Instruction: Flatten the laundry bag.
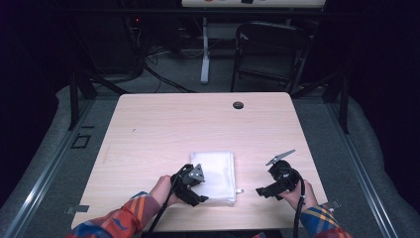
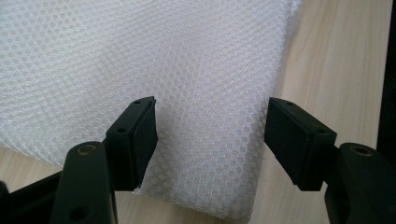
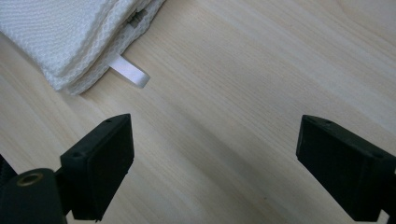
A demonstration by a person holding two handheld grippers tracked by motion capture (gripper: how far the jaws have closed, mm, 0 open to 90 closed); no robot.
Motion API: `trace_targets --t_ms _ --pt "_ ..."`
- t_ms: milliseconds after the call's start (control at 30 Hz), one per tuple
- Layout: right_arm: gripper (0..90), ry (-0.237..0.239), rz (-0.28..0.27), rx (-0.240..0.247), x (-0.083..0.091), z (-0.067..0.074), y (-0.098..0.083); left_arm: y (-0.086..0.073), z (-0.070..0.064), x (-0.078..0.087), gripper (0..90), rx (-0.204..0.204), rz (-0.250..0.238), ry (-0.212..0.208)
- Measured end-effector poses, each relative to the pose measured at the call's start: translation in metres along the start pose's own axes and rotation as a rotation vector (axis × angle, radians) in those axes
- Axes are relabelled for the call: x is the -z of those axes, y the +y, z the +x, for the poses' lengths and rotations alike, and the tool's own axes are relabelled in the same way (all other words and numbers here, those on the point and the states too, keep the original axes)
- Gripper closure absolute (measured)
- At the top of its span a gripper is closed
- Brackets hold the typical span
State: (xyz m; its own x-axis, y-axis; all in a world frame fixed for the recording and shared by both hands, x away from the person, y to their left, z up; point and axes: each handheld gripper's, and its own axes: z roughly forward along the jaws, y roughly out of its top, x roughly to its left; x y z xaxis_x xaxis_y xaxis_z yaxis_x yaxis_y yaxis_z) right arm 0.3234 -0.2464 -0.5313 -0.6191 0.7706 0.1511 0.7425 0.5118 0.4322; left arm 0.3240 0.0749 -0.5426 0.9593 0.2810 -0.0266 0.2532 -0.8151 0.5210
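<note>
Left hand-held gripper [image 1: 194,187], high view, near edge of the worktop [image 1: 158,124]: it sits over the near left corner of the folded white cloth [image 1: 215,173]. In the left gripper view the same hand-held gripper [image 2: 210,135] has its jaws partly apart, one pad over the cloth [image 2: 140,70] and the other just past the cloth's folded edge, over bare wood. The jaws straddle that edge; whether a pad touches the fabric cannot be told, and nothing is pinched.

Right hand-held gripper [image 1: 265,191], to the right of the cloth and well apart from it: jaws spread wide, holding nothing. In the right gripper view the hand-held gripper [image 3: 212,158] points at bare worktop [image 3: 261,84]; one corner of the cloth [image 3: 70,32] lies beyond it, layered, with a small white loop tag [image 3: 130,72] sticking out from the fold.

The cloth lies flat on the near half of the worktop, between the two hand-held grippers. Its near left corner is covered by the left hand-held gripper in the high view. Farther off, a round cable hole [image 1: 238,105] marks the worktop's far edge; beyond the cloth and worktop stands a dark folding chair [image 1: 270,52], its outline faint in the gloom.
</note>
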Motion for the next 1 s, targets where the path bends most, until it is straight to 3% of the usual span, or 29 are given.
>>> trace_targets --t_ms 333,467,600,767,900,1000 --pt "13.3 -0.003 0.022 0.009 -0.003 0.002 0.000 0.001 -0.008 -0.012 36.8 -0.048 0.063 0.040" --pt "13.7 -0.003 0.024 0.011 -0.004 0.003 0.001 0.001 -0.008 -0.013 39.7 -0.046 0.058 0.048" --pt "14.5 0.010 0.020 0.013 -0.006 0.003 0.001 0.000 -0.005 -0.011 47.4 -0.031 0.046 0.047" --pt "19.8 -0.008 0.021 0.027 -0.007 0.004 0.001 -0.001 -0.003 -0.011 53.6 -0.014 0.035 0.055" --pt "28.5 -0.025 0.031 0.044 -0.009 0.007 0.001 -0.001 0.002 -0.010 62.6 0.013 0.024 0.045" --pt "35.9 -0.017 0.020 0.047 -0.010 0.011 0.002 0.001 0.001 -0.011 70.8 0.009 0.028 0.045"
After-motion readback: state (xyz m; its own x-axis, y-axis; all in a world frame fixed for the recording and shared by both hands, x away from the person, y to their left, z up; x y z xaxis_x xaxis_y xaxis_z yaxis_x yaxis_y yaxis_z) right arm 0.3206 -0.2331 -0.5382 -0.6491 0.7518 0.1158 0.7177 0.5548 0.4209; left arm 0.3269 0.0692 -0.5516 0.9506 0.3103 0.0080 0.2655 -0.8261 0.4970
